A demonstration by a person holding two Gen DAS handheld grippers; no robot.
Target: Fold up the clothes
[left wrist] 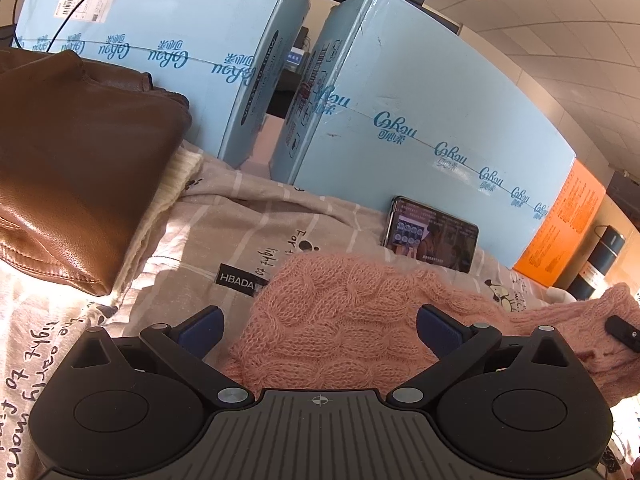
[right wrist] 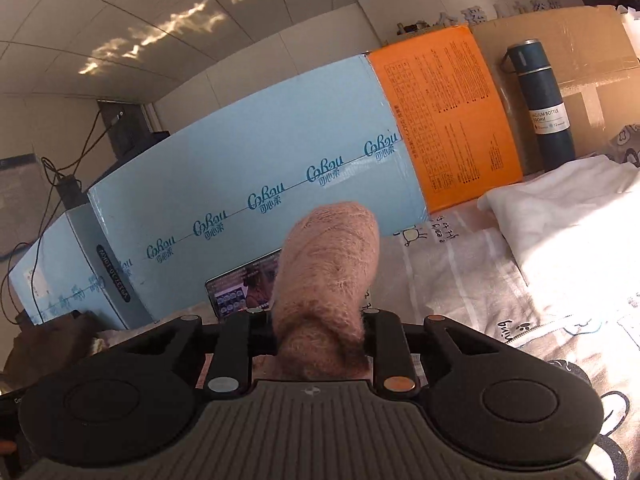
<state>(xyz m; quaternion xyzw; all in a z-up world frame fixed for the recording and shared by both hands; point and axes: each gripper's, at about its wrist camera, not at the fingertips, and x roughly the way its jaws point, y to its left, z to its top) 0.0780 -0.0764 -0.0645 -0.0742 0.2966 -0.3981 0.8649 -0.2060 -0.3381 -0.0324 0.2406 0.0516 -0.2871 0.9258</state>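
A pink cable-knit sweater [left wrist: 340, 312] lies bunched on the printed bedsheet [left wrist: 224, 232] in the left wrist view. My left gripper [left wrist: 318, 332] stands open just over its near edge, blue pads wide apart and touching nothing. At the right edge of that view a black fingertip [left wrist: 622, 332] of the other gripper rests on the sweater's far part. In the right wrist view my right gripper [right wrist: 320, 340] is shut on a fold of the pink sweater [right wrist: 328, 264], which bulges upward out of the jaws and hides the fingertips.
A folded brown leather jacket [left wrist: 76, 168] lies on a cream knit [left wrist: 168, 192] at the left. Light-blue cartons [left wrist: 400, 120] and an orange box [right wrist: 448, 116] wall the back. A phone [left wrist: 432, 232] leans on a carton. A white cloth [right wrist: 572, 216] and dark bottle [right wrist: 540, 104] sit right.
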